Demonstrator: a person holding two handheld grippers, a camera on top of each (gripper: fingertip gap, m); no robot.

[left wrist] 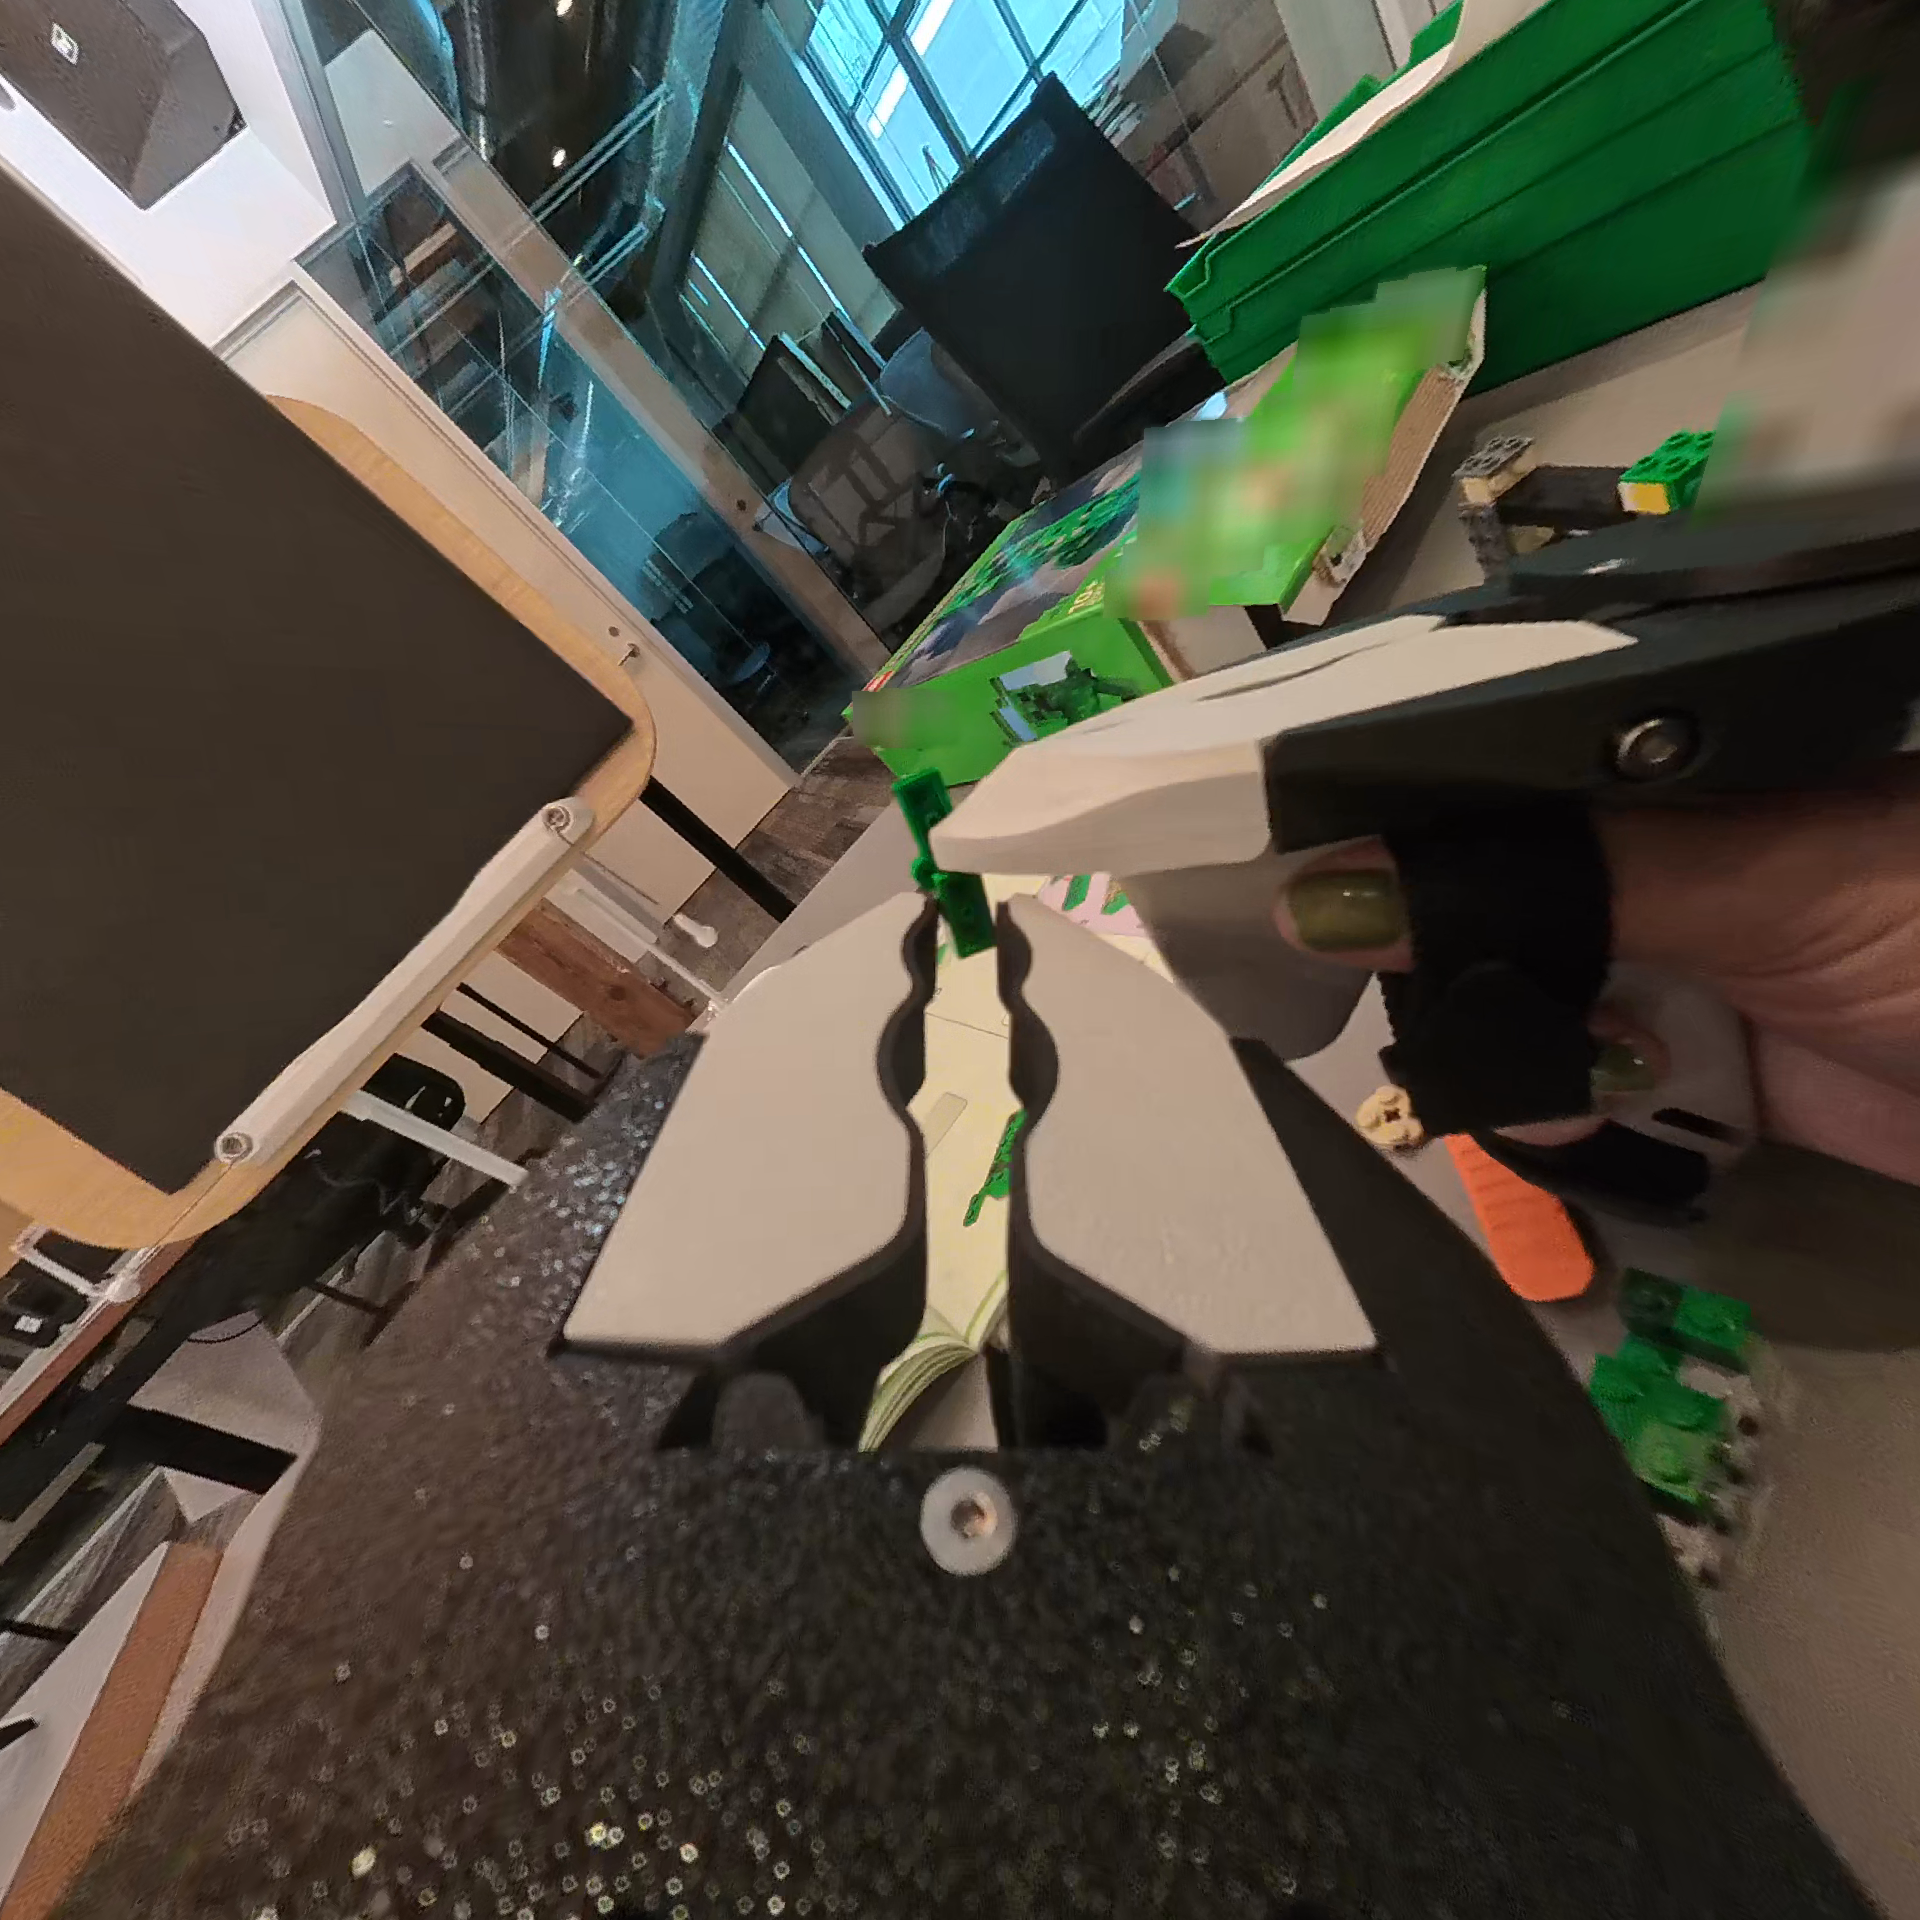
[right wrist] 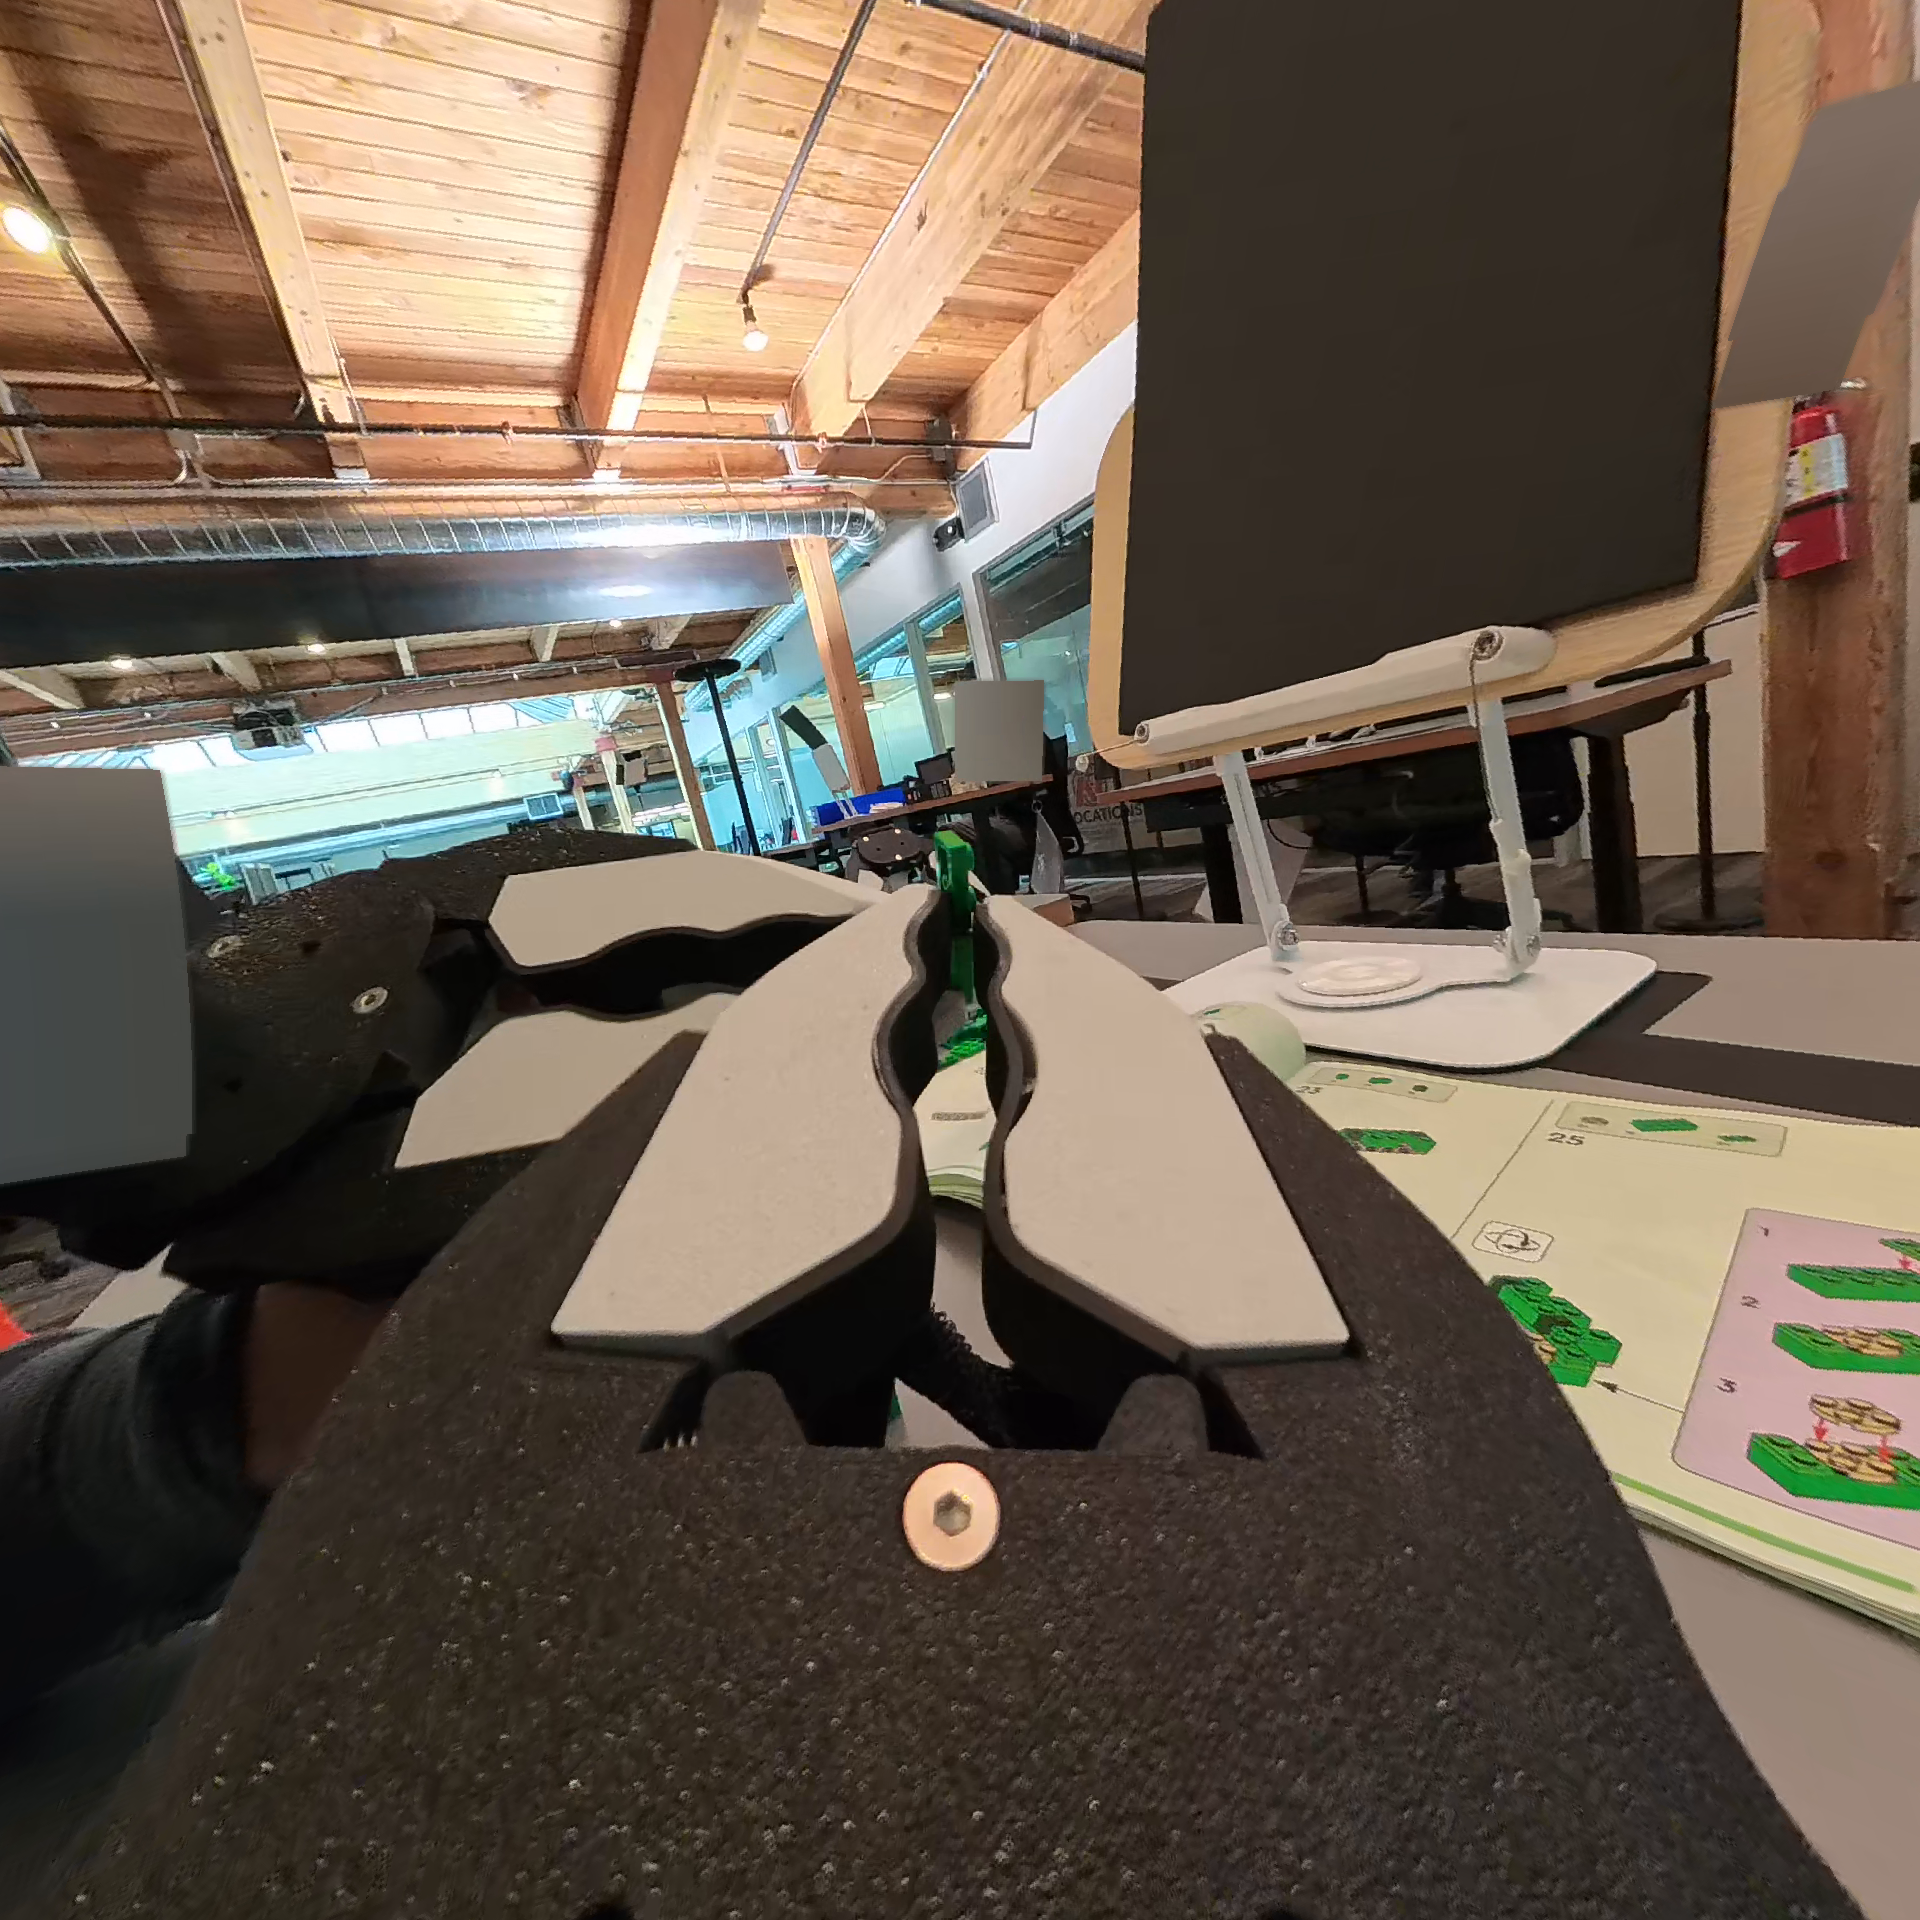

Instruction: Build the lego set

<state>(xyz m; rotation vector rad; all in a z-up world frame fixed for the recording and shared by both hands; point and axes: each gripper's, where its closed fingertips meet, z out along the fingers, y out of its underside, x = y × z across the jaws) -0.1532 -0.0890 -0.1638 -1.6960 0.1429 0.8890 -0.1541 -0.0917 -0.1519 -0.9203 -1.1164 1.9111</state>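
Note:
A small green hinged Lego piece is held in the air between both grippers. In the left wrist view, my left gripper (left wrist: 964, 920) is shut on its lower plate (left wrist: 961, 925). My right gripper (left wrist: 938, 844) comes in from the right, held by a gloved hand, and pinches the upper plate (left wrist: 921, 805). In the right wrist view, my right gripper (right wrist: 961, 909) is shut on the green piece (right wrist: 952, 868), which sticks up past the tips. The left gripper's fingers (right wrist: 644, 914) reach in from the left. The joint between the two plates is partly hidden.
An open instruction booklet (right wrist: 1558, 1195) lies on the grey table, under and right of the grippers. A dark board on a white stand (right wrist: 1434, 312) is behind. The green set box (left wrist: 1039, 665), stacked green trays (left wrist: 1507, 208), loose green bricks (left wrist: 1683, 1382) and an orange tool (left wrist: 1517, 1226) lie around. My left and right fingertips are right by each other.

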